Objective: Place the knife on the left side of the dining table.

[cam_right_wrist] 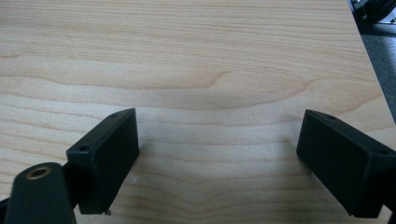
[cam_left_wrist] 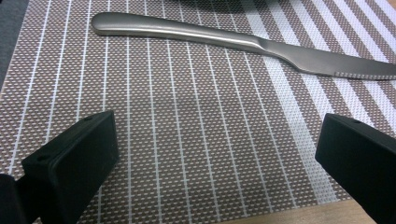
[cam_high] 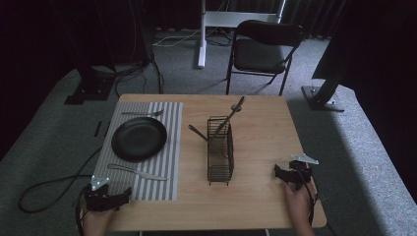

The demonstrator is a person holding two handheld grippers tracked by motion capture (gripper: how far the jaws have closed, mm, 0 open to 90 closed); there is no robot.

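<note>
Right tool (cam_right_wrist: 217, 163) sits low over the bare light-wood surface (cam_right_wrist: 196, 60), its two black jaws spread wide with nothing between them. Wood grain runs across. Surface edge at the right, grey carpet (cam_right_wrist: 380, 60) beyond it.

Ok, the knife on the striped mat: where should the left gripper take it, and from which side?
Likely the knife handle's rounded end, coming from above with the jaws across its narrow width. It lies flat on the placemat, crosswise ahead of the open left gripper; the handle is thicker than the serrated blade.
</note>
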